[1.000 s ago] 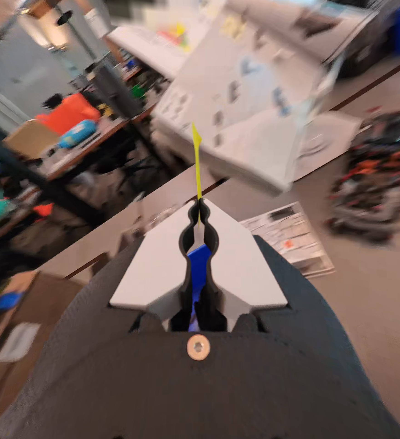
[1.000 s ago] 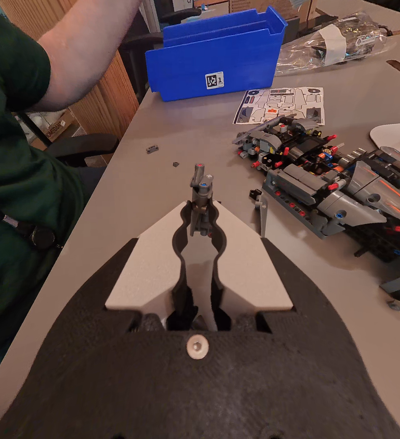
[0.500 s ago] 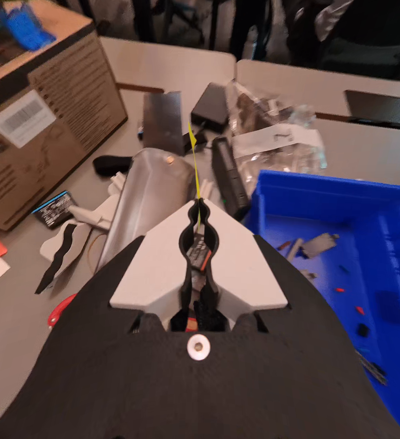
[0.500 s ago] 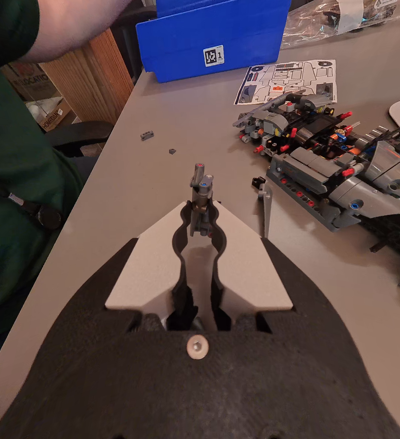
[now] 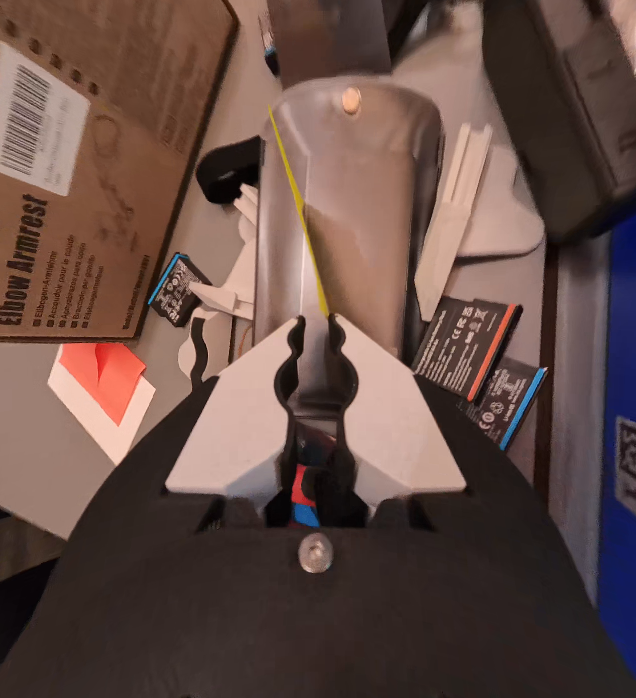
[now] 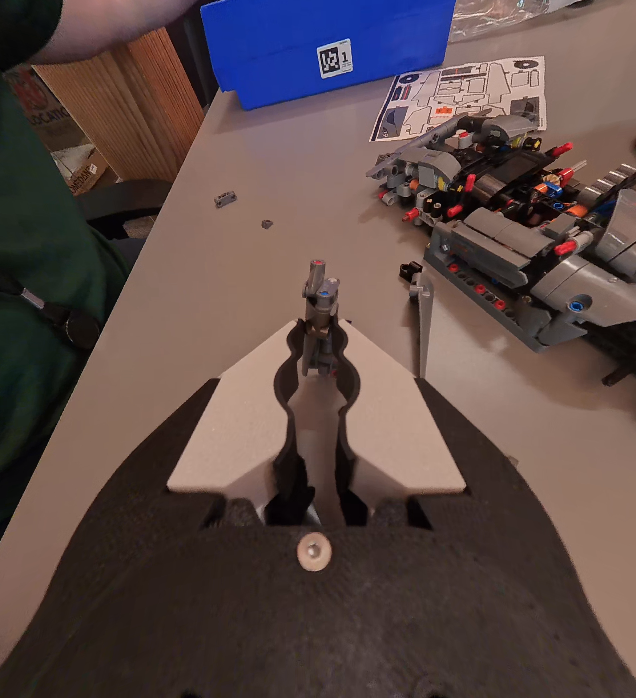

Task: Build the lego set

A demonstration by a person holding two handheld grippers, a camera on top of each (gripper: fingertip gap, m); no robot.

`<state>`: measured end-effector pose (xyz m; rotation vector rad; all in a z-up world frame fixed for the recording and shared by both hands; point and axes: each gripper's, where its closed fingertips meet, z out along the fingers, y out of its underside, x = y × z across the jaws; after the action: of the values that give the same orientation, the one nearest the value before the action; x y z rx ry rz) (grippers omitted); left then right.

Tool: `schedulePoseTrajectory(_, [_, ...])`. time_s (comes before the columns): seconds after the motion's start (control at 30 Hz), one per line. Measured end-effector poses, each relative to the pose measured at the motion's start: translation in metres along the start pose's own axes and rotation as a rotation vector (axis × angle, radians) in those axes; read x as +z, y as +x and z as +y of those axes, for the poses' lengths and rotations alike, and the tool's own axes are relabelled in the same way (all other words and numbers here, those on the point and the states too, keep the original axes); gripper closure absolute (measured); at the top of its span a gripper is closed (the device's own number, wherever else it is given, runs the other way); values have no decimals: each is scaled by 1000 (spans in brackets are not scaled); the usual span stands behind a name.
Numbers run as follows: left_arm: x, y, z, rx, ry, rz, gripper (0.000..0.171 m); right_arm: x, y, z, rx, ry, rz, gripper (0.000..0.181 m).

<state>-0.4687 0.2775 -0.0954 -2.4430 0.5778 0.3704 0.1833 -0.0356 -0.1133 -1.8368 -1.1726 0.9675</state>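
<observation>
Left gripper (image 5: 314,321): jaws slightly parted, yellow strip (image 5: 297,211) clinging to one tip | right gripper (image 6: 318,325): clamped on grey Lego sub-assembly (image 6: 320,302) above table (image 6: 233,287) | part-built Lego vehicle (image 6: 528,226) right.

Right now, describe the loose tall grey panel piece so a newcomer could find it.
Start at the big grey lego vehicle on the right of the table. Just off its near-left corner stands a slim grey panel, beside a small black connector. Nothing else loose is that long.

I see a cardboard box (image 5: 93,158) beside a metal cylinder (image 5: 346,211), black battery packs (image 5: 467,351) right of it, red-and-white paper (image 5: 101,393) on the tabletop (image 5: 10,377).
</observation>
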Motion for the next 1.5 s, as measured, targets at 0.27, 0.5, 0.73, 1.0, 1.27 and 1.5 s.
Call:
schedulePoseTrajectory(0.27, [6, -21, 2, -166, 8, -15, 147, 1, -1, 0, -2, -2, -2, 170])
schedulePoseTrajectory(0.5, [-17, -28, -5, -168, 69, -45, 145, -1, 0, -3, 0, 15, 2, 170])
schedulePoseTrajectory(0.73, [-145, 48, -78, -94, 461, 60, 144, -2, 6, -7, 16, 44, 26, 170])
schedulePoseTrajectory(1.0, [-278, 258, -124, 327, 746, 233, 143, -7, 6, -18, -2, 91, 46, 170])
schedulePoseTrajectory(1.27, [-316, 488, -118, 576, 825, 759, 131, -5, -4, -27, -52, 101, 37, 170])
schedulePoseTrajectory(1.5, [-313, 606, -123, 733, 847, 963, 126, -5, -8, -33, -66, 118, 37, 170])
